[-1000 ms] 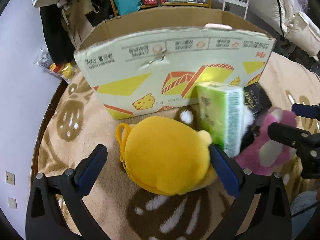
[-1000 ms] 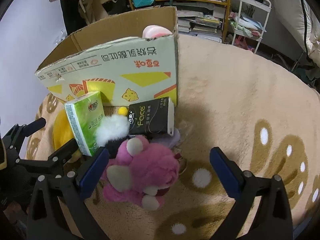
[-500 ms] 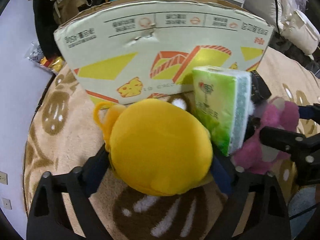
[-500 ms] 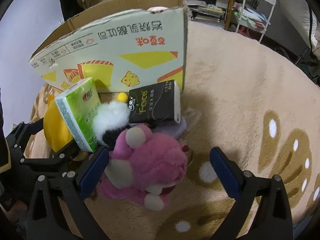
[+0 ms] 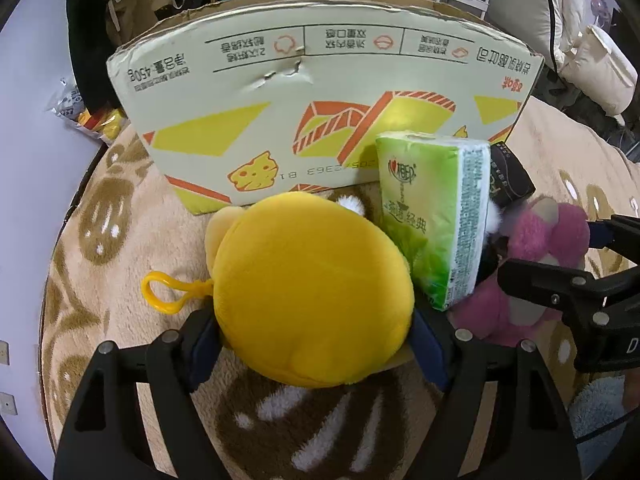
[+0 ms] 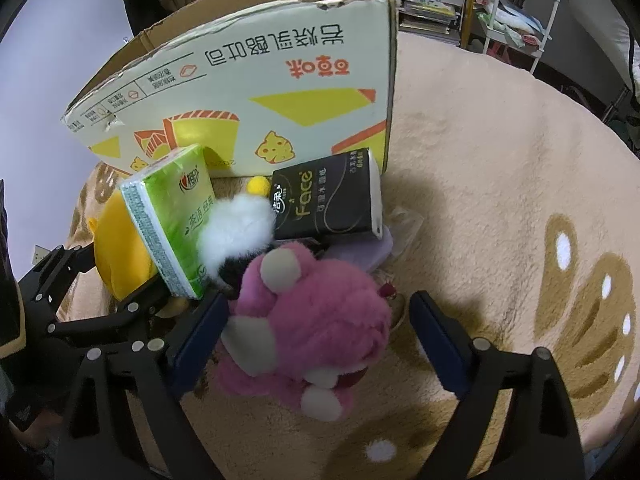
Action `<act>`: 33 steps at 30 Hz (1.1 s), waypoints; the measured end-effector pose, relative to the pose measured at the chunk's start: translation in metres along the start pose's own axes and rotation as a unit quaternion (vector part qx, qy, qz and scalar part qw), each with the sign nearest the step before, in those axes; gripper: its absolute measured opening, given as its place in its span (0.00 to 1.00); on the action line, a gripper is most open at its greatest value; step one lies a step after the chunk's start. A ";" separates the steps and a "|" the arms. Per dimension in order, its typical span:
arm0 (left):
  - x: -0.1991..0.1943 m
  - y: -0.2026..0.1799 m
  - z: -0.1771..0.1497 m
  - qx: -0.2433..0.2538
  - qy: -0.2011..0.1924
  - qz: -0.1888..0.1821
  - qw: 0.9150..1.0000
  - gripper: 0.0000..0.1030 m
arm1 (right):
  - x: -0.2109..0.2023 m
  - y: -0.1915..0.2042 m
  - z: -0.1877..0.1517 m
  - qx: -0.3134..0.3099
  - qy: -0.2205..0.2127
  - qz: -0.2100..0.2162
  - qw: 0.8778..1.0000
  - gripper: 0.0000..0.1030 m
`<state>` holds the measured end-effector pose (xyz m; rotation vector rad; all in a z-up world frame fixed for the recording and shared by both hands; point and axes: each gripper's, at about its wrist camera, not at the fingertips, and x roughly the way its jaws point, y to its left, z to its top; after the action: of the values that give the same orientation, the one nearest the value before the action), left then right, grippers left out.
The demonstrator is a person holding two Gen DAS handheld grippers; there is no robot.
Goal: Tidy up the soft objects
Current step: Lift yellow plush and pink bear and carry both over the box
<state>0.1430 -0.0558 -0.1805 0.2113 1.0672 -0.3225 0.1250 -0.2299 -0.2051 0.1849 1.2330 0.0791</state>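
Your left claw (image 5: 312, 340) was pinching the round yellow plush with the plastic loop clip (image 5: 312, 304), both pads pressed into its sides, low on the beige patterned rug (image 5: 120, 280) just in front of the printed open-top cardboard box (image 5: 320, 108). The green soft tissue pack (image 5: 432, 216) leaned against that plush, so lifting it would likely have tipped the pack over. The grip sat near the plush's lower edge; it was squashy and could have slid out on the way up over the box wall.

Your right claw (image 6: 316, 336) was spread around the fuzzy pink plush bear (image 6: 312, 320), left pad touching it, right pad apart. A white fluffy pompom (image 6: 236, 228) and the black tissue pack (image 6: 328, 196) lay against the bear, and a keyring (image 6: 396, 312) hung by its side; closing there could have snagged those. The two claws were near each other, so you risked a bump.
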 end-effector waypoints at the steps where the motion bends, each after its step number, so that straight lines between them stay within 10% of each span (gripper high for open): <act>1: 0.000 0.001 0.000 -0.001 0.001 -0.001 1.000 0.77 | 0.000 0.000 0.001 -0.002 0.001 -0.001 1.000 0.93; 15: 0.000 0.000 0.003 -0.009 0.004 0.005 1.000 0.77 | -0.010 -0.001 0.007 0.010 -0.004 0.028 1.000 0.64; 33: -0.023 -0.012 -0.009 -0.012 0.007 0.037 0.999 0.77 | -0.022 0.001 0.010 -0.011 -0.033 -0.009 0.999 0.63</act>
<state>0.1208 -0.0608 -0.1643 0.2313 1.0736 -0.2422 0.1270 -0.2337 -0.1816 0.1548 1.1672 0.0703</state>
